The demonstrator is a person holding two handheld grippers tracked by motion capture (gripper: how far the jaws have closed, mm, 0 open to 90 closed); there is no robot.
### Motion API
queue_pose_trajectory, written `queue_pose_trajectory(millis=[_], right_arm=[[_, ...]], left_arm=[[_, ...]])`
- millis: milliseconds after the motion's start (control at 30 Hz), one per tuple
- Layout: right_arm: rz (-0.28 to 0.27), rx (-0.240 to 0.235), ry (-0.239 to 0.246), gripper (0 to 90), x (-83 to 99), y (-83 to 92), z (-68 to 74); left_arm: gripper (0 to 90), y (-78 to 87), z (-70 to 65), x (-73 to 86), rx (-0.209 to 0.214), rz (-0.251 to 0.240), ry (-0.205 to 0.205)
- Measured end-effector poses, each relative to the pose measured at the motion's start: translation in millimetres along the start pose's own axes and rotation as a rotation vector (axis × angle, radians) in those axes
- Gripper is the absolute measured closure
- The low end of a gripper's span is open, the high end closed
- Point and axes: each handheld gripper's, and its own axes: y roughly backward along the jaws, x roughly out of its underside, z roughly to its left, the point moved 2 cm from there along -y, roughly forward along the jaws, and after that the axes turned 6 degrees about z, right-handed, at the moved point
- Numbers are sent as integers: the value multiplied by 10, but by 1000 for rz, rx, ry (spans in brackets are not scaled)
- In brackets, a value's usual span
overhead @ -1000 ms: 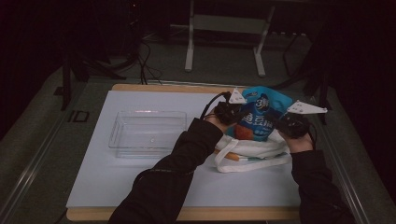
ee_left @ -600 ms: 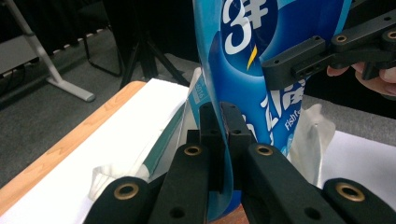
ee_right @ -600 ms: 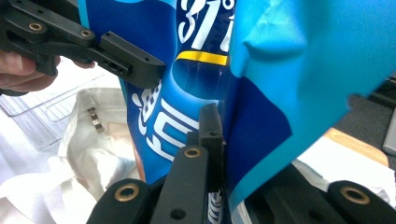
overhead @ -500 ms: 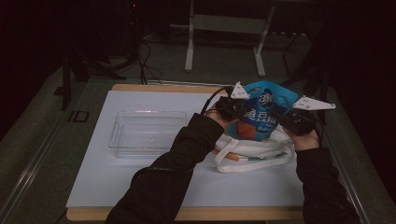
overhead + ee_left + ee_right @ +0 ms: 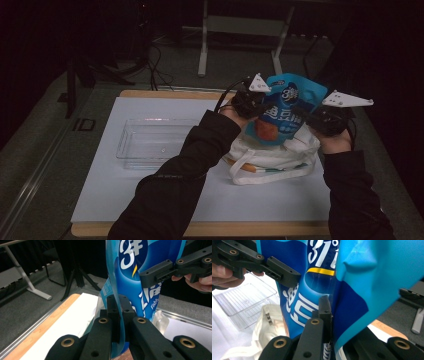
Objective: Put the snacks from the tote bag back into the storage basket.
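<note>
A blue snack bag [image 5: 282,112] hangs upright in the air above a white cloth tote [image 5: 272,157] that lies on the white board. My left gripper [image 5: 252,102] is shut on the bag's left edge and my right gripper [image 5: 312,117] is shut on its right edge. In the left gripper view the jaws [image 5: 120,315] pinch the thin edge of the blue bag [image 5: 130,262], with the other gripper [image 5: 152,277] farther up. In the right gripper view the jaws [image 5: 329,312] clamp the bag [image 5: 322,270], and the tote [image 5: 269,322] lies below.
A clear plastic tray [image 5: 150,142] stands on the left half of the white board [image 5: 125,200], also seen as the tray [image 5: 244,302] behind the bag. Grey floor, a metal stand [image 5: 240,30] and cables lie beyond the table's far edge.
Both grippers have risen together, and the blue bag has come up out of the tote with them. The tote and tray have stayed put.
</note>
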Motion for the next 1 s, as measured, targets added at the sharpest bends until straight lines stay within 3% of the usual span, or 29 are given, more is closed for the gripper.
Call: queue_pose_trajectory(millis=[533, 1000], right_arm=[[-30, -10, 43, 889, -347, 47, 155], [-46, -46, 88, 889, -623, -92, 374]], left_arm=[[900, 382, 59, -128, -30, -16, -2], [900, 762, 181, -74, -70, -8, 8]])
